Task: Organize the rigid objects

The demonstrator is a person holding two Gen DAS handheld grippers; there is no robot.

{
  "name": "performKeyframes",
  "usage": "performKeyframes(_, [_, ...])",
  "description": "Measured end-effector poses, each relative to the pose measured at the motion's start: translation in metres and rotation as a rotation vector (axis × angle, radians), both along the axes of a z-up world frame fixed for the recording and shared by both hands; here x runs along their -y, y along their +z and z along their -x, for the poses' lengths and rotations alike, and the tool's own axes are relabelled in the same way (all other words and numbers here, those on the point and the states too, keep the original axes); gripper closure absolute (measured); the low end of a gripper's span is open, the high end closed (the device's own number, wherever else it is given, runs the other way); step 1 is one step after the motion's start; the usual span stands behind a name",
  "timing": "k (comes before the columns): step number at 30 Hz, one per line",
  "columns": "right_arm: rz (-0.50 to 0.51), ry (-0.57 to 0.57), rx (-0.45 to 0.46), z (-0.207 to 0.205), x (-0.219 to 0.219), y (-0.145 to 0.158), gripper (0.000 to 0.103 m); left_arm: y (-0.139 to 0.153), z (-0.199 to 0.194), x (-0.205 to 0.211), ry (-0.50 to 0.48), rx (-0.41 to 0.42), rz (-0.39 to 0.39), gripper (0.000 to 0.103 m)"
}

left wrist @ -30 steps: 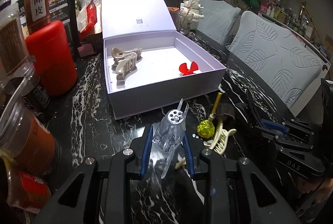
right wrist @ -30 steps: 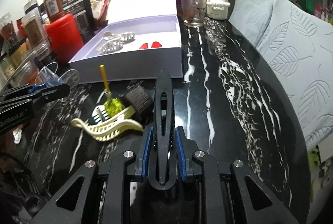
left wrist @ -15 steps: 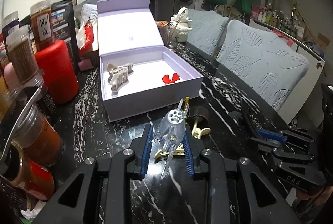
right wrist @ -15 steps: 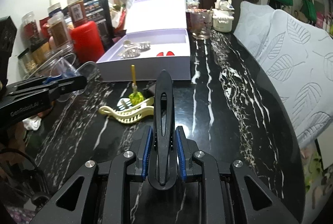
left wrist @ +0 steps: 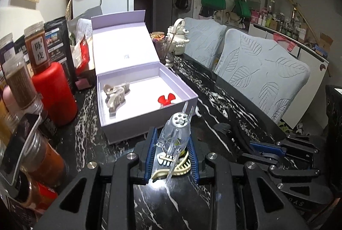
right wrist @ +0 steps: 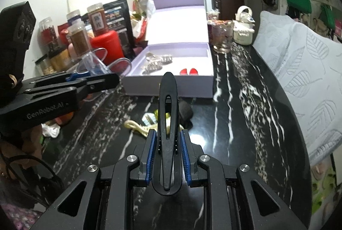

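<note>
My left tool (left wrist: 172, 152) is clamped on a clear plastic hair clip (left wrist: 176, 132), its blue pads pressed against the clip's sides, and the clip's perforated end stands up toward the open lilac box (left wrist: 149, 121). The tool tips downward over the black marbled surface (left wrist: 213, 106), held above it and not touching. Through and under the clear clip I can see a cream claw clip (left wrist: 181, 168) lying on the surface, with other small pieces I cannot make out beside it.

My right tool (right wrist: 166, 145) is clamped on a long black hair clip (right wrist: 167, 123), which runs straight out along the fingers with its pointed tip aimed at the box (right wrist: 171, 84). This tool pitches down more steeply than the left. From its camera the left tool (right wrist: 102, 82) sits off to the side, reaching in level with the clear clip (right wrist: 96, 63) at its end, and a bit of the hand is visible behind it, low at the frame's edge.

Inside the box lie two beige claw clips (left wrist: 116, 95) near the left wall and a small red clip (left wrist: 165, 99) near the front right. A red bottle (left wrist: 54, 93) and spice jars (left wrist: 19, 82) stand left of the box.
</note>
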State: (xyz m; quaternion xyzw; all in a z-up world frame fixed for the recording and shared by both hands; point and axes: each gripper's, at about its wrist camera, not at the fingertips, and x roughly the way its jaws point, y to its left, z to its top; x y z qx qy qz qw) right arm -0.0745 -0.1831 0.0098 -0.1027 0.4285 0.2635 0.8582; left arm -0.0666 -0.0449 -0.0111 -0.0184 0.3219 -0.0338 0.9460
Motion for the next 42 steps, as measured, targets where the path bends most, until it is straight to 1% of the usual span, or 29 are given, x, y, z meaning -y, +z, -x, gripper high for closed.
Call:
performKeyframes(7, [-0.020, 0.045, 0.009, -0.019, -0.012, 0.011, 0.081, 0.015, -0.015, -0.004, 0.006, 0.031, -0.005, 0.075])
performKeyframes(15, [-0.038, 0.055, 0.018, -0.048, -0.022, 0.022, 0.081, 0.033, -0.039, -0.009, -0.011, 0.074, -0.001, 0.075])
performKeyframes(26, [-0.036, 0.061, 0.059, -0.087, -0.034, 0.040, 0.081, 0.053, -0.068, -0.014, -0.039, 0.135, -0.021, 0.075])
performKeyframes(32, [-0.028, 0.064, 0.078, -0.104, -0.043, 0.046, 0.081, 0.060, -0.084, -0.017, -0.048, 0.156, -0.034, 0.075])
performKeyframes(42, [-0.009, 0.076, 0.120, -0.136, -0.062, 0.053, 0.081, 0.066, -0.116, -0.032, -0.025, 0.187, -0.057, 0.075])
